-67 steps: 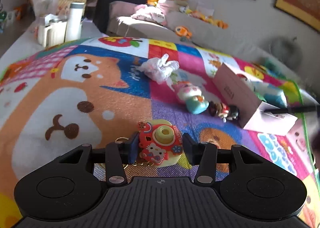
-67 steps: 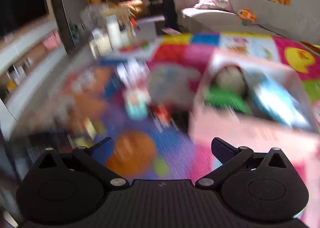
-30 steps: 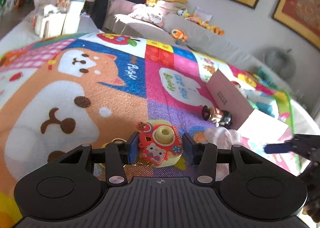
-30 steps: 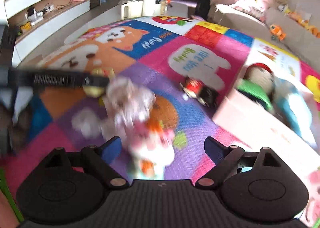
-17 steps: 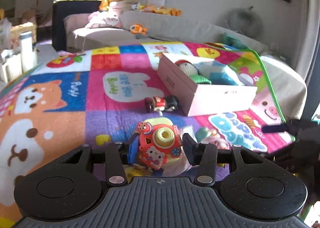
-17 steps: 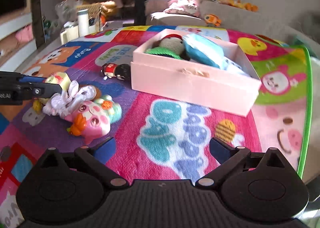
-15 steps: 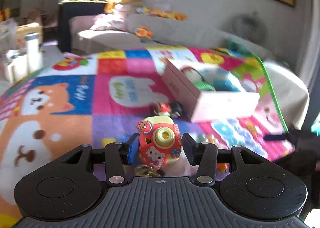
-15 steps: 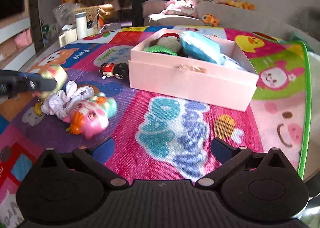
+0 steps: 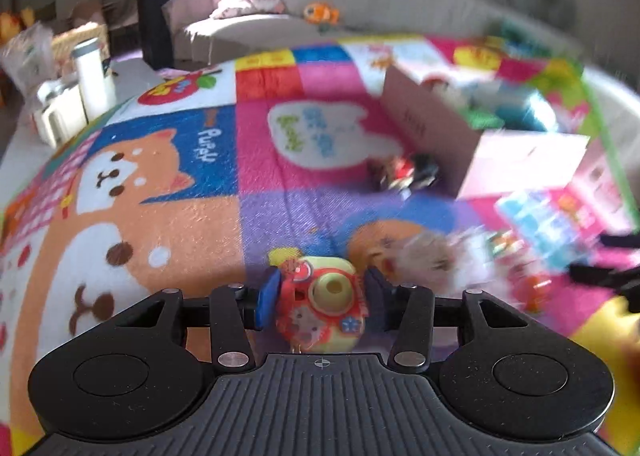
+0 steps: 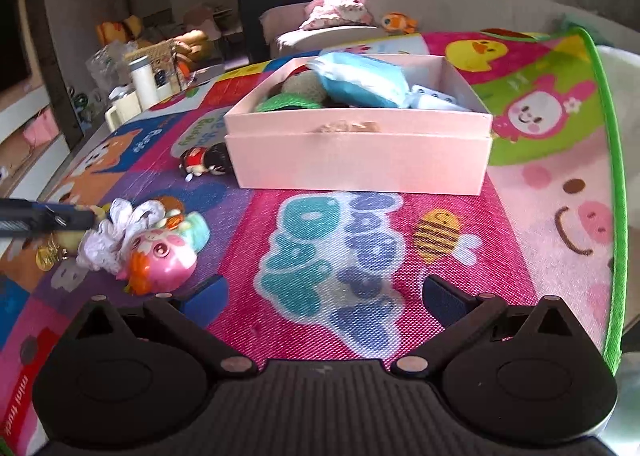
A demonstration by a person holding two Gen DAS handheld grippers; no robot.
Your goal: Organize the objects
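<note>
My left gripper is shut on a red and yellow toy camera and holds it just above the play mat. My right gripper stands wide open over the mat with nothing between its fingers. Ahead of it sits a pink box holding a blue pouch, a green item and a knitted ball. To the left lie a pink and teal doll with a white frilly cloth, and a small red and black figure. The left gripper's tip shows at the left edge of the right wrist view.
The colourful play mat has a green border on the right, with pale floor beyond. White bottles and a jug stand past the mat's far left. A sofa with plush toys and a dark fish tank stand behind.
The left wrist view has swung left and rolled, with the camera toy still gripped. The right gripper's jaws have spread wider and it has settled facing the pink box.
</note>
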